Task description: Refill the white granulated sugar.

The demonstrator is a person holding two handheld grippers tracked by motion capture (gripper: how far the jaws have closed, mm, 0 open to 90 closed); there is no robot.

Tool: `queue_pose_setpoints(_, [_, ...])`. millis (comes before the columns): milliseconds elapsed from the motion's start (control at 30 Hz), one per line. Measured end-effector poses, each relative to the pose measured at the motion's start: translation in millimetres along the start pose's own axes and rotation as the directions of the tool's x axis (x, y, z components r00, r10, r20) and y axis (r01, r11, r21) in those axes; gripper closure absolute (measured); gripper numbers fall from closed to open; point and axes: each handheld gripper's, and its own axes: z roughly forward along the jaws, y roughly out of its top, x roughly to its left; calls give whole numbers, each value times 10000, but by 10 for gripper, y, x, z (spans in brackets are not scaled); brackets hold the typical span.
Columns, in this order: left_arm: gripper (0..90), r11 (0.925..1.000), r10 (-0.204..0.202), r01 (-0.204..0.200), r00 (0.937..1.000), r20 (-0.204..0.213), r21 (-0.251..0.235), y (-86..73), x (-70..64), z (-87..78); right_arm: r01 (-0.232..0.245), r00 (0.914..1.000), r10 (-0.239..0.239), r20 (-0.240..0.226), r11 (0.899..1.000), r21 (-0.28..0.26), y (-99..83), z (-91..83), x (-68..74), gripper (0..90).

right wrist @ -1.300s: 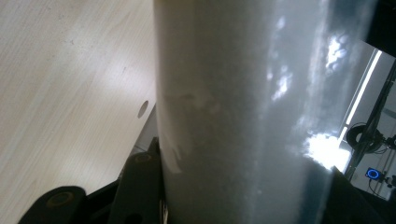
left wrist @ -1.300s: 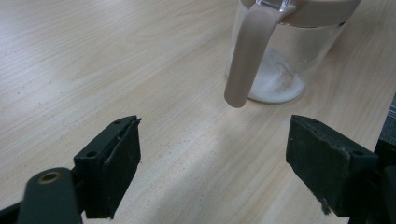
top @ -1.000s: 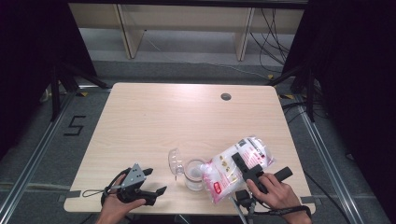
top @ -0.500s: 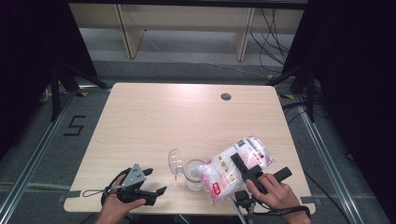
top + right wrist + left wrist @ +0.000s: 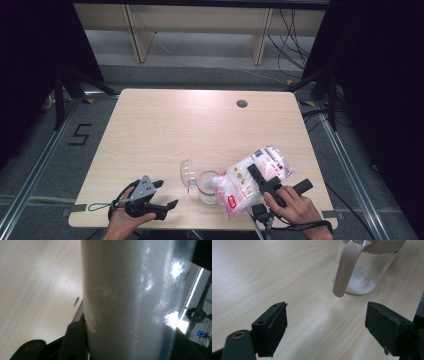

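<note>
Gripping the clear plastic bag of white granules with red-and-white label (image 5: 252, 177), the right gripper (image 5: 261, 178) has its jaws closed across the bag's middle; in the right gripper view the bag (image 5: 130, 300) presses between the jaws, right up against the camera. The bag is tilted, its lower end resting at the mouth of the clear glass jar (image 5: 208, 186) near the front edge of the light wooden table (image 5: 200, 120). A thin layer of white granules lies at the jar's bottom (image 5: 362, 285). The jar's clear hinged lid (image 5: 187, 172) stands open on the left side.

The left gripper (image 5: 159, 197) rests low on the table, left of the jar and apart from it, jaws spread wide and holding nothing. Its view shows the jar's beige strap-like handle (image 5: 344, 267) just ahead.

Handling, as judged: bag is soft and sags, contents shift, film likely slippery. A mid-body pinch lets the ends droop; a hold nearer the upper end would steer the pour better. Jar looks light and easily tipped or nudged; glass, fragile. Steadying it by the body or handle seems wise. Spill risk at the jar's rim.
</note>
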Motion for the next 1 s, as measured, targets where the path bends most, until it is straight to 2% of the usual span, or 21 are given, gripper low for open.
queue_pose_setpoints(133, [175,10000,-3,3,10000,8,24,1,0,-5,53,10000,-53,25,10000,-52,1,-1,-7,604])
queue_pose_setpoints(167, [175,9995,-245,247,9996,112,-196,0,-19,7,67,9999,-67,109,10000,-58,1,-2,-3,604])
queue_pose_setpoints(200, [176,9997,-182,183,9998,101,-149,0,-14,3,79,9999,-78,97,10000,-59,0,-2,-3,604])
queue_pose_setpoints(233, [175,9999,-127,128,9999,84,-90,0,-8,2,456,9989,-453,116,9988,-196,-12,10,-25,604])
queue_pose_setpoints(300, [175,9999,-122,123,9999,87,-115,-1,-10,3,495,9987,-494,90,9987,-128,-13,8,-25,604])
queue_pose_setpoints(367, [176,9998,-116,117,9999,72,-132,-1,-10,4,480,9988,-479,119,9988,-106,-19,4,-30,604])
queue_pose_setpoints(400, [175,9999,-124,125,9999,82,-92,0,-8,2,117,9999,-118,46,9999,23,-14,-6,-15,604])
queue_pose_setpoints(433, [175,9998,-130,131,9999,81,-114,0,-9,3,55,10000,-55,47,10000,59,-15,-9,-14,604])
queue_pose_setpoints(1000, [175,9999,-102,103,9999,50,-97,0,-12,1,389,9991,-390,188,9992,81,-17,-24,-41,605])
